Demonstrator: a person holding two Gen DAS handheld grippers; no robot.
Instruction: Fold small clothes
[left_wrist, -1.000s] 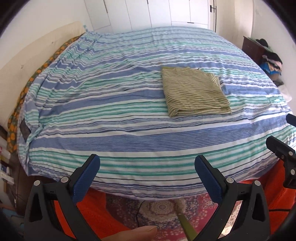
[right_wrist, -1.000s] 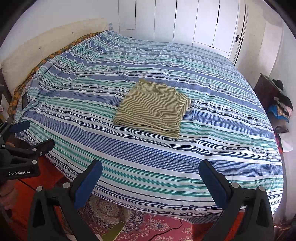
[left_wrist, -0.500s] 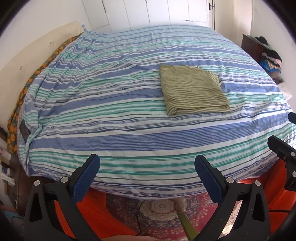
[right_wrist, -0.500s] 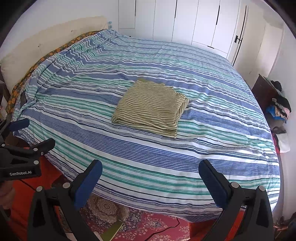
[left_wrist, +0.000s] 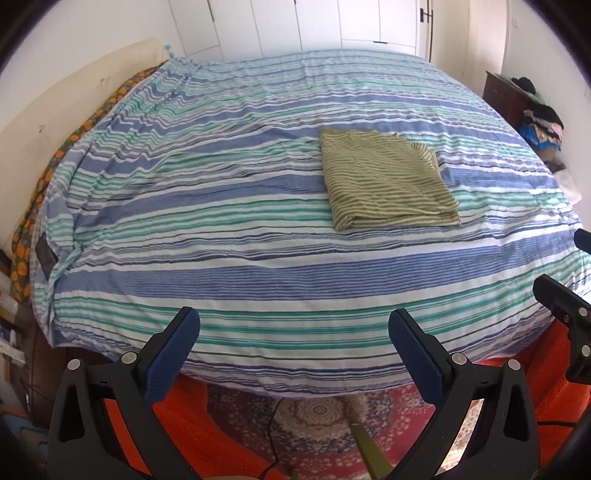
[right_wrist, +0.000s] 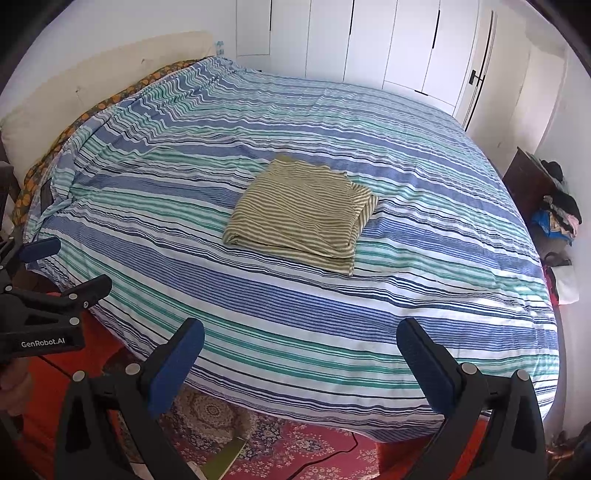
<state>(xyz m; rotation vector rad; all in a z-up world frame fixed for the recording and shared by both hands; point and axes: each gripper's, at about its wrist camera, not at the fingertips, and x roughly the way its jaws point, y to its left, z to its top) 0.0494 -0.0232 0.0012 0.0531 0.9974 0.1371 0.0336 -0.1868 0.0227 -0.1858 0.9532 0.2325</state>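
An olive and cream striped garment (left_wrist: 388, 179) lies folded into a flat rectangle on the striped bed (left_wrist: 221, 229), right of the middle. It also shows in the right wrist view (right_wrist: 301, 214) at the bed's centre. My left gripper (left_wrist: 293, 334) is open and empty, held back over the bed's near edge, far from the garment. My right gripper (right_wrist: 301, 343) is open and empty, also back at the near edge. Each gripper shows at the side of the other's view: the right one (left_wrist: 565, 302) and the left one (right_wrist: 48, 288).
The bed has a blue, green and white striped cover (right_wrist: 406, 288). A patterned red rug (left_wrist: 317, 421) lies on the floor below the grippers. A dark side table with piled clothes (right_wrist: 554, 206) stands at the right. White wardrobe doors (right_wrist: 369, 44) stand behind the bed.
Both grippers have drawn back and risen slightly, so the bed and the folded garment look a bit farther off. The garment has not moved. A hand seen low in the left view has gone.
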